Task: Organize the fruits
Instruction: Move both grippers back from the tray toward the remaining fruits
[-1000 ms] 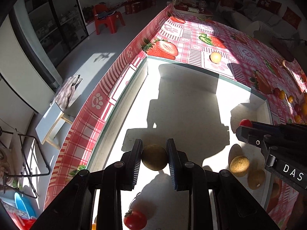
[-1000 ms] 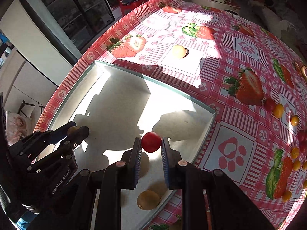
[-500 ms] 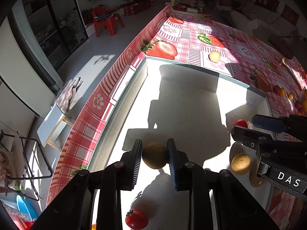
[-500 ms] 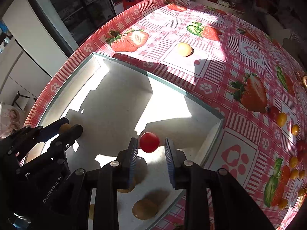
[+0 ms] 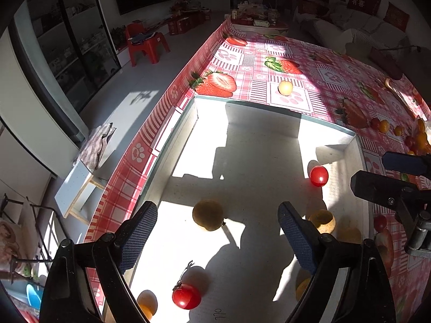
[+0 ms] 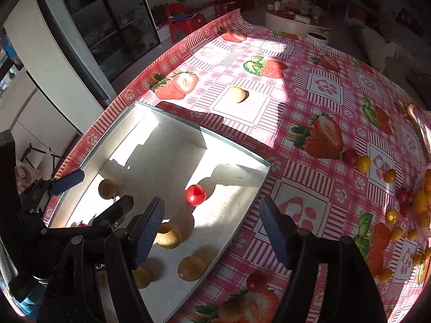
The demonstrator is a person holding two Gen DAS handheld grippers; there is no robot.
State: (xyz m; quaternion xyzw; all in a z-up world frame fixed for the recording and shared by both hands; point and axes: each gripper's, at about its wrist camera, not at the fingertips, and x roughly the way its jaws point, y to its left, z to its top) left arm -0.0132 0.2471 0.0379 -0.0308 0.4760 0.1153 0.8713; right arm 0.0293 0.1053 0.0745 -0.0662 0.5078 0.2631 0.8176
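Left gripper (image 5: pixel 217 238) jaws opening, nothing gripped; brown round fruit (image 5: pixel 208 214) lies free between them on the white tray (image 5: pixel 172 148). Right gripper (image 6: pixel 211 227) jaws opening, empty; red tomato (image 6: pixel 195 194) rests on the tray just ahead. Other brown fruits (image 6: pixel 168 235) are partly hidden behind the right gripper's fingers. Loose small fruits (image 6: pixel 363 164) are scattered on the strawberry tablecloth (image 6: pixel 309 86) further right, cut off at the edge.

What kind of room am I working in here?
Most likely a home living or dining room: a table under a strawberry-print tablecloth, a sofa behind it, and a red plastic stool by glass-fronted cabinets.
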